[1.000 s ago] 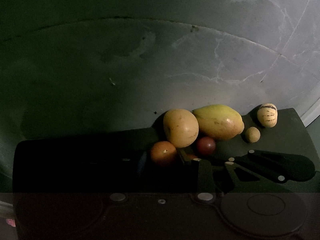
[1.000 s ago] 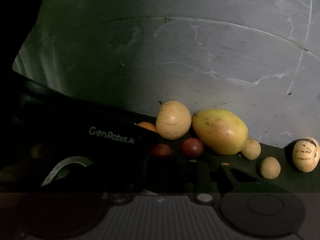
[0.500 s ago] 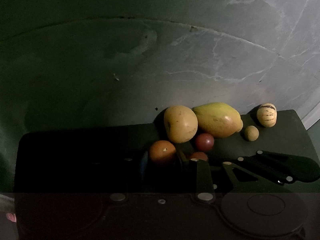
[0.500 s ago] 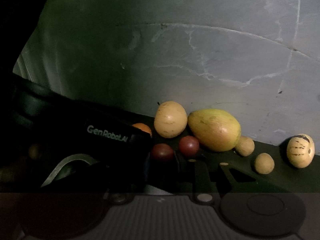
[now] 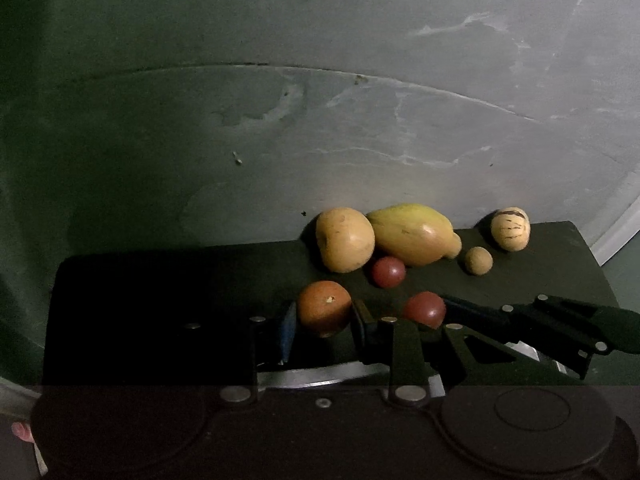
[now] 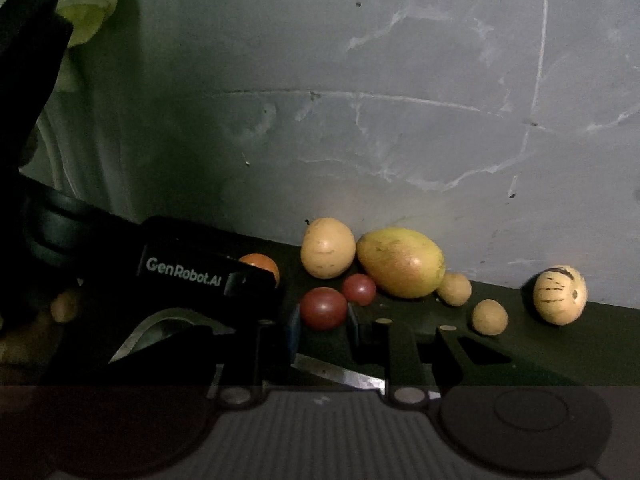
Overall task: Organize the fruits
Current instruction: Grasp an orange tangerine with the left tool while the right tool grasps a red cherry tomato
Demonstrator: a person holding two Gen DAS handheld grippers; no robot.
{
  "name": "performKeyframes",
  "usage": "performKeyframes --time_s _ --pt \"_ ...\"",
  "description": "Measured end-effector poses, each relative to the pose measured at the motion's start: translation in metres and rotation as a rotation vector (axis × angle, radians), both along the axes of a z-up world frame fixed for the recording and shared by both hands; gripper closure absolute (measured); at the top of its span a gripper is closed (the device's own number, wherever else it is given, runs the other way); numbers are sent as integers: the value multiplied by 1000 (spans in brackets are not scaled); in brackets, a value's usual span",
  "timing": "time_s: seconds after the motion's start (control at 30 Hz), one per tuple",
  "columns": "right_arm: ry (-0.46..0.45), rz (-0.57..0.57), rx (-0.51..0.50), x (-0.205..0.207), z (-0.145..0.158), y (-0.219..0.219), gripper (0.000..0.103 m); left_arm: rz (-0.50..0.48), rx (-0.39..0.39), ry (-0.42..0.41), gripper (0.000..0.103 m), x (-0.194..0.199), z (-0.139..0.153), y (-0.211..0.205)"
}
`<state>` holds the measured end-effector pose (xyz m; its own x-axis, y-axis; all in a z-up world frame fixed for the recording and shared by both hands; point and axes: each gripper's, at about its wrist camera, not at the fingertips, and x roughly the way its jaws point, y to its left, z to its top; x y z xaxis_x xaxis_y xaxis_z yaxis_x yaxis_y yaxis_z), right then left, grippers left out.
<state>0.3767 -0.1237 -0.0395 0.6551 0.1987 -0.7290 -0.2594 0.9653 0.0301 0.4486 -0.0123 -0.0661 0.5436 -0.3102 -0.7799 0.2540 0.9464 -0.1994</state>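
Both grippers advanced since a second ago. Orange fruit (image 5: 324,309) now bracketed by left gripper (image 5: 323,322), dark red fruit (image 6: 323,308) by right gripper (image 6: 323,326); jaws apart, contact unclear in dimness. Both on dark mat (image 5: 560,264); grasps judged imminent.

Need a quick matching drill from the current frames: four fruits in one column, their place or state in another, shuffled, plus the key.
Column 1
1. orange fruit
2. dark red fruit
3. striped pale fruit
4. large yellow-green fruit

Column 2
A. far right on the dark mat, apart from the rest
B. between the left gripper fingers
C. against the wall, beside the round tan fruit
D. between the right gripper fingers

Pairs: 1-B, 2-D, 3-A, 4-C
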Motion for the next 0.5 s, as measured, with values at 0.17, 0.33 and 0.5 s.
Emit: performKeyframes --time_s 0.17,0.33,0.5 --pt "-4 -17 1 -11 12 1 76 -20 1 -10 72 -12 5 -2" --pt "-13 -35 -2 -25 17 3 76 -36 -2 -16 72 -26 9 -4" --pt "-22 -60 -1 -39 23 2 76 -51 -7 -17 72 -40 11 -4"
